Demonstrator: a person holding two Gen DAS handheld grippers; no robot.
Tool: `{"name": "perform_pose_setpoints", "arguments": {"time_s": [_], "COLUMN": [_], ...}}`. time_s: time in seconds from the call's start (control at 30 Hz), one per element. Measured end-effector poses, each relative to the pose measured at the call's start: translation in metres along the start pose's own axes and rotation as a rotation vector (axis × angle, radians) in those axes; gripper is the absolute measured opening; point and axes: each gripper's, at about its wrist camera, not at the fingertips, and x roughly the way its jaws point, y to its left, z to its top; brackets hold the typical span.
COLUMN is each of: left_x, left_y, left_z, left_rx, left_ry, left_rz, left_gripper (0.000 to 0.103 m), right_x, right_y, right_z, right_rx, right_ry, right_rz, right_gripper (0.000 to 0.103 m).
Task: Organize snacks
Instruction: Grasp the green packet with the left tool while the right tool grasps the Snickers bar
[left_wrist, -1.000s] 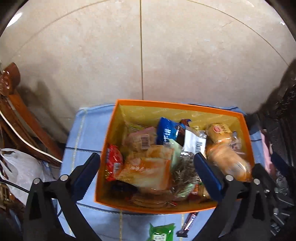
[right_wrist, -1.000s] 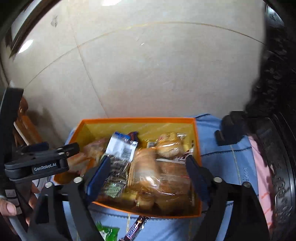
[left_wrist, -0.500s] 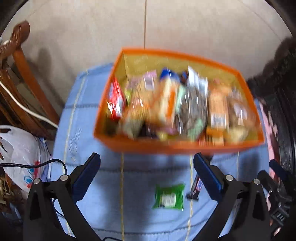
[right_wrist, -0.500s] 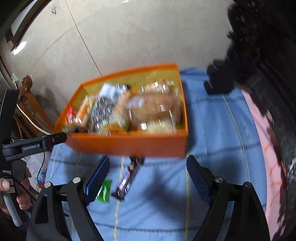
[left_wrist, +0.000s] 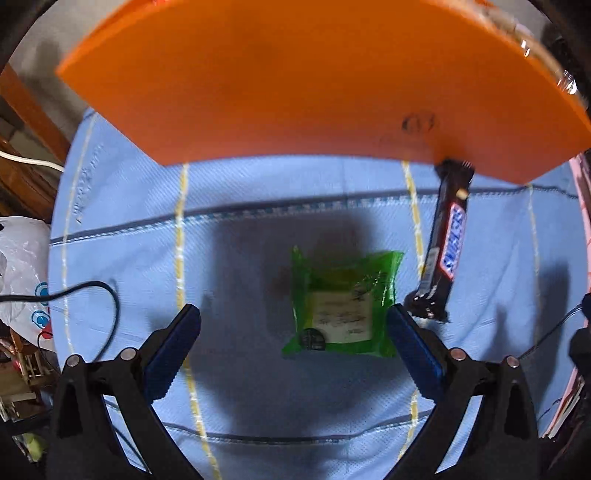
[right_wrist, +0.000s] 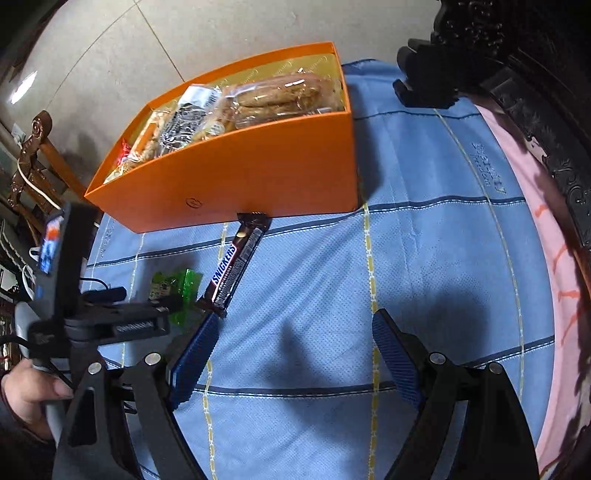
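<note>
Blue checked cloth (left_wrist: 122, 206) covers the bench. My left gripper (left_wrist: 293, 328) hovers, jaws wide, around the green packet (left_wrist: 341, 304): light, crinkly, slippery; I'd pinch its flat sides. My right gripper (right_wrist: 295, 332) gapes empty.

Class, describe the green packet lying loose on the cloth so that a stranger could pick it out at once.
Start at the orange box on the blue cloth. Two snacks lie in front of it. The green packet is the flat, squarish one with a pale label, beside the long brown Snickers bar.
</note>
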Motion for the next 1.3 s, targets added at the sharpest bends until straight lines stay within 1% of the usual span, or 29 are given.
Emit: {"name": "perform_pose_setpoints", "arguments": {"time_s": [0.03, 0.07, 0.1, 0.13, 0.17, 0.2, 0.27, 0.37, 0.43, 0.47, 0.5, 0.53, 0.57, 0.6, 0.63, 0.7, 0.73, 0.77, 0.87, 0.9, 0.93, 1.0, 1.07, 1.17, 1.23, 1.27, 1.3], "left_x": [0.004, 0.006, 0.006, 0.002, -0.001, -0.003, -0.005, -0.004, -0.002, -0.002, -0.002, -0.002, -0.002, -0.002, -0.002, -0.005, -0.01, -0.014, -0.033, -0.04, -0.045, -0.053, -0.055, -0.049, -0.044, -0.041, -0.033], "left_y": [-0.001, -0.001, 0.001, 0.005, 0.007, 0.01, 0.018, 0.036, 0.05, 0.057, 0.059, 0.063, 0.064, 0.064, 0.066, 0.066, 0.07, 0.069, 0.065, 0.063, 0.063, 0.064, 0.064, 0.058, 0.056, 0.056, 0.062], "left_z": [-0.001, -0.001, -0.001, -0.001, 0.0, 0.002, 0.002, -0.004, -0.011, -0.014, -0.014, -0.016, -0.017, -0.019, -0.021, -0.023, -0.016, -0.017, -0.029, -0.031, -0.032, -0.036, -0.037, -0.038, -0.043, -0.046, -0.048], "left_rx": [0.01, 0.021, 0.03, 0.025, 0.025, 0.028, 0.019, -0.012, -0.056, -0.077, -0.083, -0.084, -0.081, -0.077, -0.081, -0.091, -0.093, -0.086, -0.055, -0.043, -0.034, -0.029, -0.021, -0.016, -0.013, -0.011, -0.011], "left_ry": [-0.003, -0.018, -0.031, -0.059, -0.073, -0.074, -0.068, -0.065, -0.048, -0.05, -0.054, -0.057, -0.061, -0.066, -0.07, -0.075, -0.083, -0.094, -0.127, -0.141, -0.15, -0.161, -0.164, -0.138, -0.12, -0.116, -0.114], "left_rz": [0.003, 0.0, -0.024, -0.06, -0.059, -0.06, -0.076, -0.059, -0.086, -0.1, -0.108, -0.114, -0.114, -0.118, -0.122, -0.129, -0.135, -0.144, -0.152, -0.159, -0.164, -0.172, -0.174, -0.169, -0.165, -0.164, -0.165], "left_gripper": [0.098, 0.087, 0.078, 0.056, 0.032, 0.032, 0.03, 0.03, 0.03, 0.03, 0.03, 0.03, 0.03, 0.03, 0.03, 0.03, 0.028, 0.026, 0.025, 0.025, 0.025, 0.025, 0.025, 0.025, 0.025, 0.025, 0.025], "right_x": [0.002, 0.004, 0.005, 0.008, 0.012, 0.017, 0.03, 0.053, 0.068, 0.076, 0.087, 0.095, 0.101, 0.102, 0.101, 0.094, 0.087, 0.077, 0.052, 0.044, 0.036, 0.026, 0.024, 0.04, 0.048, 0.054, 0.056], "right_y": [0.0, 0.002, 0.004, 0.009, 0.015, 0.02, 0.032, 0.056, 0.072, 0.078, 0.083, 0.085, 0.085, 0.086, 0.087, 0.084, 0.079, 0.073, 0.061, 0.058, 0.053, 0.051, 0.048, 0.039, 0.037, 0.038, 0.041], "right_z": [0.001, 0.002, 0.003, 0.005, 0.007, 0.009, 0.015, 0.028, 0.035, 0.038, 0.04, 0.041, 0.04, 0.038, 0.036, 0.03, 0.027, 0.023, 0.015, 0.013, 0.01, 0.01, 0.005, -0.006, -0.01, -0.01, -0.012], "right_rx": [0.002, -0.001, -0.007, -0.019, -0.032, -0.045, -0.059, -0.071, -0.091, -0.094, -0.105, -0.113, -0.12, -0.133, -0.151, -0.156, -0.141, -0.128, -0.114, -0.111, -0.107, -0.104, -0.12, -0.121, -0.153, -0.169, -0.184], "right_ry": [0.007, 0.012, 0.014, 0.018, 0.024, 0.032, 0.046, 0.068, 0.074, 0.081, 0.092, 0.11, 0.122, 0.113, 0.11, 0.107, 0.098, 0.091, 0.059, 0.05, 0.04, 0.03, 0.033, 0.111, 0.123, 0.142, 0.15], "right_rz": [0.004, 0.008, 0.009, 0.008, 0.003, -0.003, 0.002, 0.031, 0.025, 0.021, -0.003, -0.032, -0.058, -0.063, -0.073, -0.076, -0.061, -0.034, -0.005, 0.004, 0.015, 0.029, 0.019, 0.02, -0.016, -0.017, -0.007], "right_gripper": [0.085, 0.085, 0.085, 0.085, 0.084, 0.083, 0.071, 0.059, 0.05, 0.049, 0.038, 0.022, 0.022, 0.022, 0.017, 0.014, 0.014, 0.013, 0.012, 0.009, 0.0, 0.0, 0.0, 0.003, 0.006, 0.009, 0.011]}}
